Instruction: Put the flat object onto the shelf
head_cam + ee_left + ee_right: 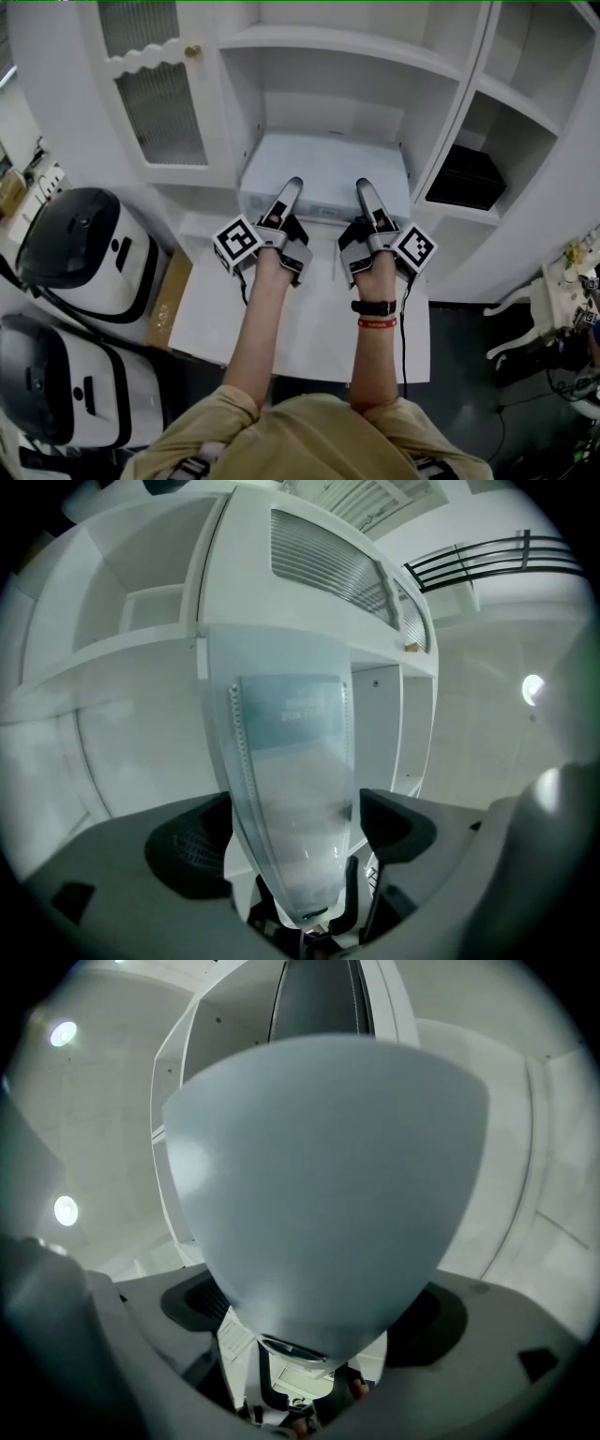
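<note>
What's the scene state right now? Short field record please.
shelf: white cabinet, black box in the right compartment
flat object: white, lying in the centre compartment
left gripper: jaws apart, around the object's near edge
right gripper: jaws apart, around the same edge
task: object on shelf, grippers not yet withdrawn

Two grippers; one flat object; two domed machines; one black box.

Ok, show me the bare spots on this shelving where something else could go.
Bare: the shelf above the middle cubby, and the white table on either side of the arms. Crowded: the middle cubby, filled by the white flat object with the left gripper and right gripper at its near edge; the right cubby, mostly taken by a black box.
</note>
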A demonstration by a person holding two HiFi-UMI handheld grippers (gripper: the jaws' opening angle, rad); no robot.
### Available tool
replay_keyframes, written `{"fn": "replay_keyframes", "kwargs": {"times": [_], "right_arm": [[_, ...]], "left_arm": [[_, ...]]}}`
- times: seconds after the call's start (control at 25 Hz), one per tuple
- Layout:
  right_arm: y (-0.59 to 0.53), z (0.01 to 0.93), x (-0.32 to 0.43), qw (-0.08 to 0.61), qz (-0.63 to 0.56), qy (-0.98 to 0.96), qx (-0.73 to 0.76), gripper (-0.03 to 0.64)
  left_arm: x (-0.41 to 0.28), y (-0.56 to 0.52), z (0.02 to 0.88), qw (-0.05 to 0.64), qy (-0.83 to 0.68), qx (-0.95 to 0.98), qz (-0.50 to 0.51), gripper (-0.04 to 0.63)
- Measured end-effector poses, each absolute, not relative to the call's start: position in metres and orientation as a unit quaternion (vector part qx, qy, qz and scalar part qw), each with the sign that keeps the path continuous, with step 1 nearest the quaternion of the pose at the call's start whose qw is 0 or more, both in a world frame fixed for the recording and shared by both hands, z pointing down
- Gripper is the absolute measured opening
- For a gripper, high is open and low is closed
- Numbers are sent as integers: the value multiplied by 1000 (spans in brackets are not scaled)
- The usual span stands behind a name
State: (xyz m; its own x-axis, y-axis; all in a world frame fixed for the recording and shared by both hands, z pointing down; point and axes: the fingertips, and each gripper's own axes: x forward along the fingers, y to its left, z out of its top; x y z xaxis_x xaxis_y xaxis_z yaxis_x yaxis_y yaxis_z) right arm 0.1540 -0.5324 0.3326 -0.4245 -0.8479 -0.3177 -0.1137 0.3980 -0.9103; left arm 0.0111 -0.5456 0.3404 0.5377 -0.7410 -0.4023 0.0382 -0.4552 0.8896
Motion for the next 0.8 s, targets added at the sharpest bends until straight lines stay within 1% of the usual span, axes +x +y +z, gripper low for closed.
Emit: {"fn": "replay_keyframes", "kwargs": {"times": [0.12,0.36,0.52,0.68,0.8], "right_arm": [[-526,331,153,424,-432,725,-329,481],[-507,326,152,404,-399,746,-349,549],[-492,338,154,406,-412,733,-359,549],[-473,346,163,427,-420,713,-365,549],[-457,351,166,425,-414,710,-381,548]], "left_arm": [[7,-541,342,457,-246,750,-411,419],[5,-523,341,448,-247,761,-400,431],[5,-508,342,446,-243,764,-397,433],[2,-492,351,450,-247,766,-387,433],[-3,-478,357,447,-254,769,-379,433]]}}
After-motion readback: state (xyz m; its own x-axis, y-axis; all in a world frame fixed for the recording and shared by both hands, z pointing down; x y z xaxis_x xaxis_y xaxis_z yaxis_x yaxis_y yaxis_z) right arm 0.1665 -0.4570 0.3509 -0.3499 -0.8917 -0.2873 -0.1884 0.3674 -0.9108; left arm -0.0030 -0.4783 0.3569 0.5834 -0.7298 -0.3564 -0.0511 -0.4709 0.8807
